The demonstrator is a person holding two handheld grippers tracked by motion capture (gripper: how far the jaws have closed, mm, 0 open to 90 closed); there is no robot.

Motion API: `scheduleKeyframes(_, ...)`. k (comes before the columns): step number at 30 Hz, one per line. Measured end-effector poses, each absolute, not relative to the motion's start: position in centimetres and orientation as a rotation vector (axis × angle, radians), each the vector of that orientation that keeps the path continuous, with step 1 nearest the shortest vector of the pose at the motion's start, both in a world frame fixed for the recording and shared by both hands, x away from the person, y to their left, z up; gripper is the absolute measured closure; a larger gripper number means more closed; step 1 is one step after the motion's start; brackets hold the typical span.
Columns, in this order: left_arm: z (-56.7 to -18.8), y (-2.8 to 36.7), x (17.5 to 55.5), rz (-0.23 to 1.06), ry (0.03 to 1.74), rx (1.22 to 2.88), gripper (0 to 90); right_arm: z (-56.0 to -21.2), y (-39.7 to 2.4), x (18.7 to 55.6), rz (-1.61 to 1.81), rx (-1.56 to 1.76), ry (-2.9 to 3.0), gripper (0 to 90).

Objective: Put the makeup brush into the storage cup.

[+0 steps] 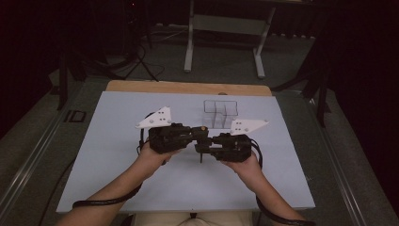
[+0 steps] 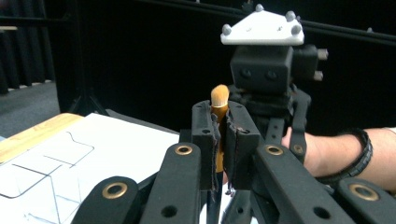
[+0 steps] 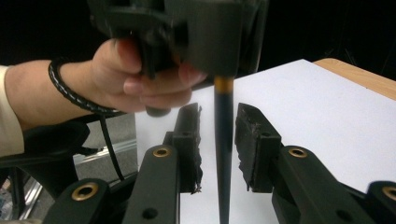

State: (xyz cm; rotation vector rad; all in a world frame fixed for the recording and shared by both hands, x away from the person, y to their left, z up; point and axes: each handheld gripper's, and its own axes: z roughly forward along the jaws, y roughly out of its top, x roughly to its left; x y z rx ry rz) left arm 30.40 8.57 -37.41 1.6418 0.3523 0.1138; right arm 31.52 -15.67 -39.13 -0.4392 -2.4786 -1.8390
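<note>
The bench (image 1: 117, 179) is a pale sheet over a wooden top, and toward its far side stands a clear plastic organiser (image 1: 220, 113) with several open compartments, apparently empty, though the dim light of the high view makes that hard to be sure of. In front of it the person's two hands meet over the middle of the bench, each carrying black tongs. The left tongs (image 2: 220, 135) are clamped on a makeup brush (image 2: 219, 100), gripping it near the gold band so that the tan bristle head stands up above the pads and the thin dark handle hangs down toward the bench. The right tongs (image 3: 218, 144) stand apart on either side of that handle (image 3: 223, 154), their pads close to it but not pressing. The step in hand looks like a handover of the brush between the two hands, with the left tongs alone bearing it at this point. The next move probably calls for deciding which hand keeps the brush, then carrying it upright to the organiser just beyond and lowering the handle into one compartment without knocking the light plastic walls.
</note>
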Motion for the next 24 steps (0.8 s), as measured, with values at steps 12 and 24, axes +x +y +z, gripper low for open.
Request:
scheduleKeyframes(12,-37.7,8.6,30.4,0.113,0.367,1.624,85.1,-38.2,-15.9,31.7,-1.889,-0.466,-2.462,78.5)
scheduleKeyframes(24,-37.7,8.7,30.7,0.071,0.35,1.619,84.6,-37.7,-15.8,31.5,-1.862,-0.416,-2.525,83.7)
